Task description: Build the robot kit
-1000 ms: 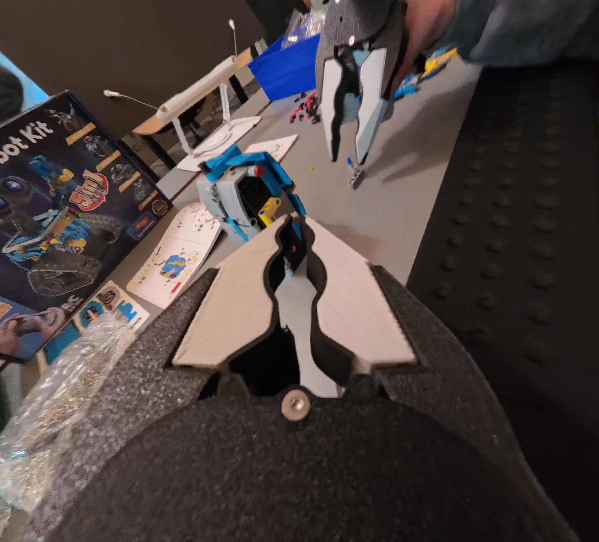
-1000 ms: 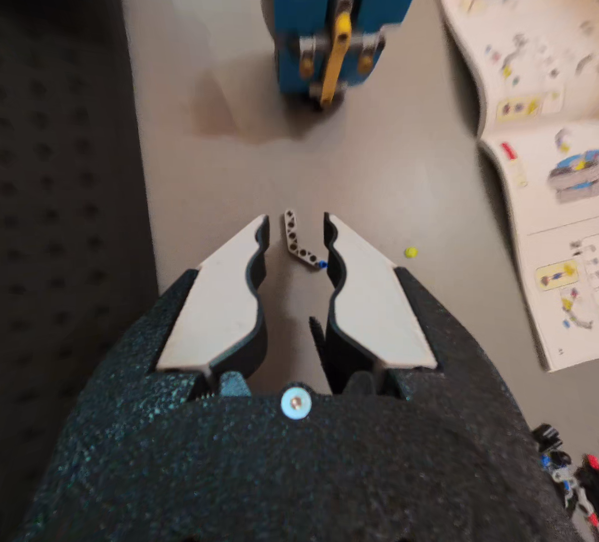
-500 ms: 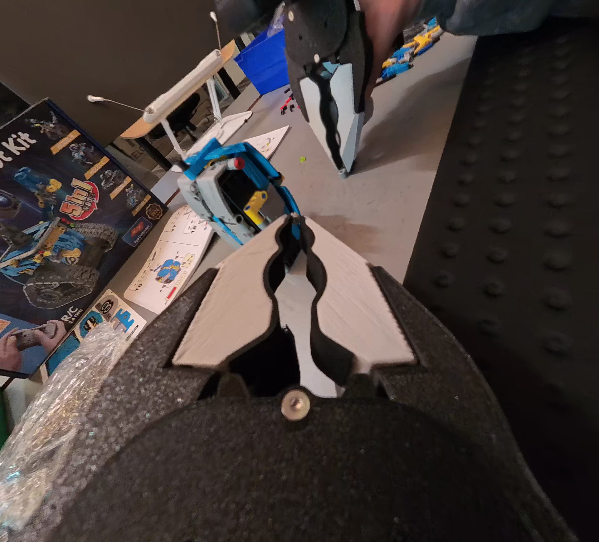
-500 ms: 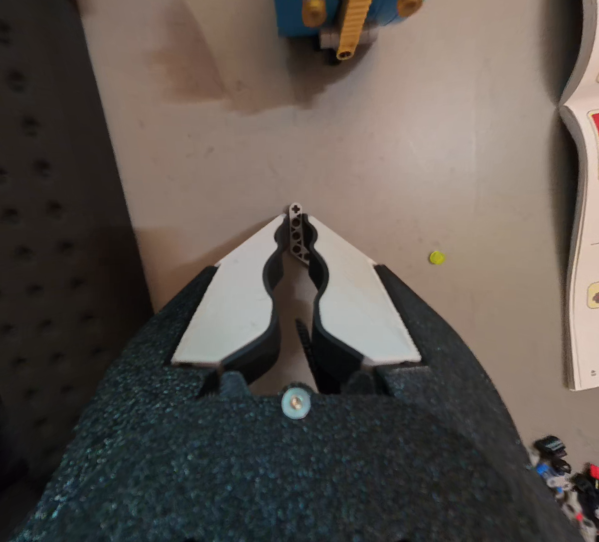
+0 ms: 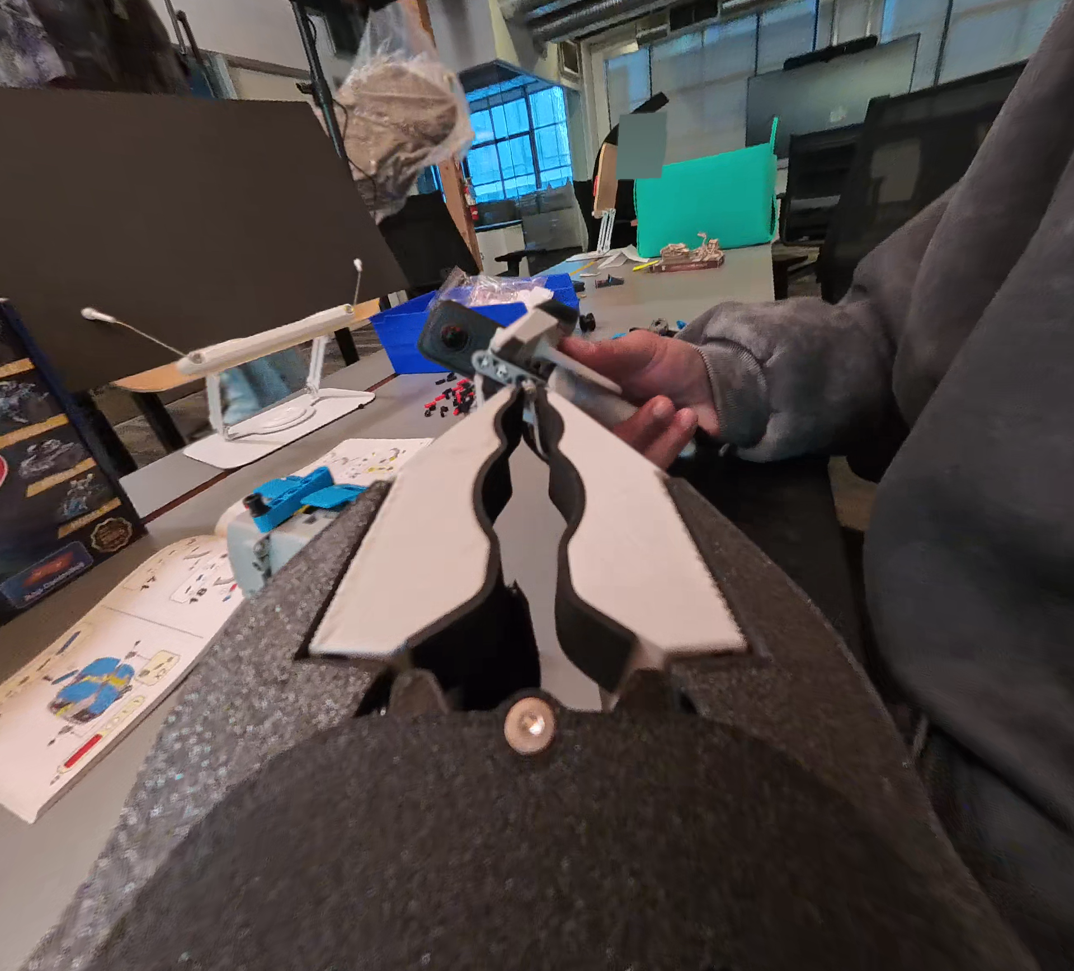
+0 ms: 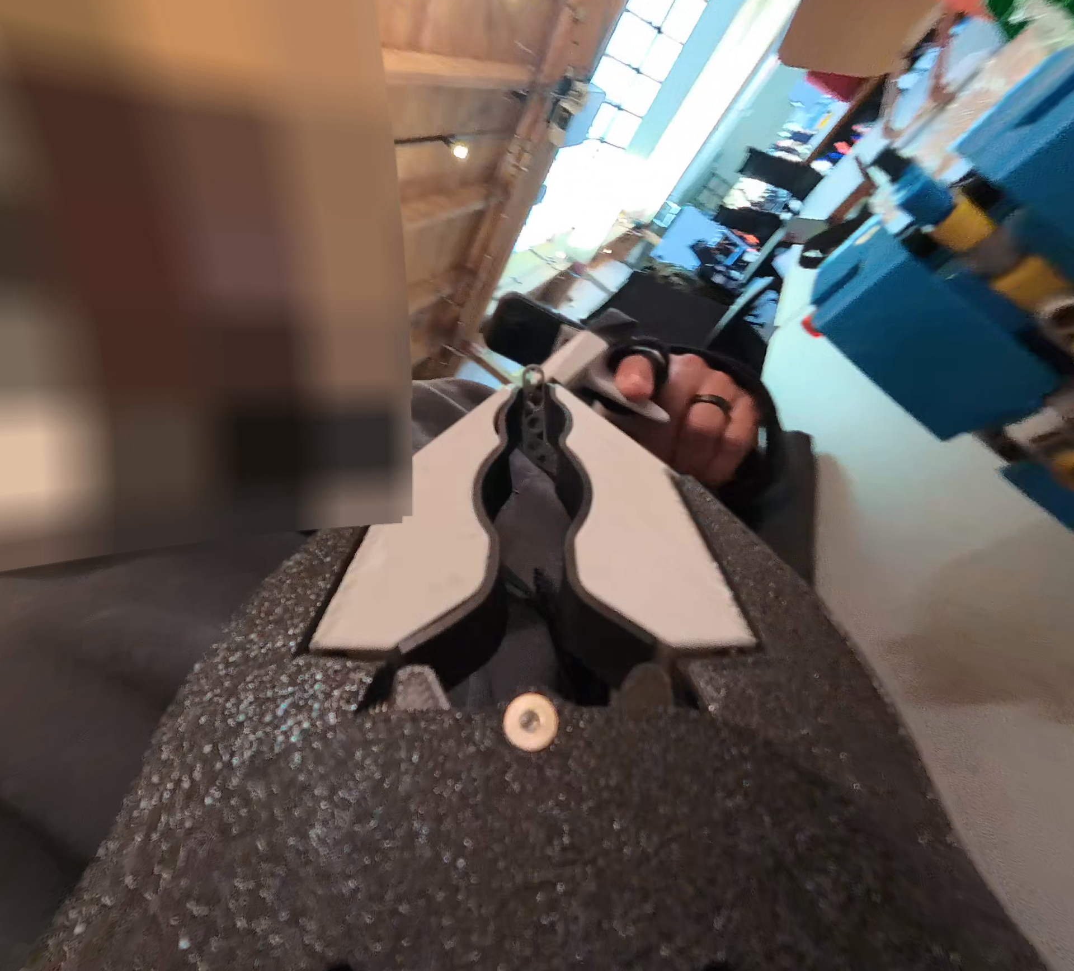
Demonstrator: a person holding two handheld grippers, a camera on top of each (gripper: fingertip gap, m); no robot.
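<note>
Both tools are up off the desk [image 5: 372, 408], tip to tip. The right tool [image 6: 532, 391] is clamped on a small grey bent beam [image 6: 537, 429], its long axis running along the fingers. The left tool [image 5: 526, 398] looks closed, its tips right at that beam.

grey angled beam [image 6: 537, 423] now off table, tool-to-tool [image 5: 526, 400]
</note>
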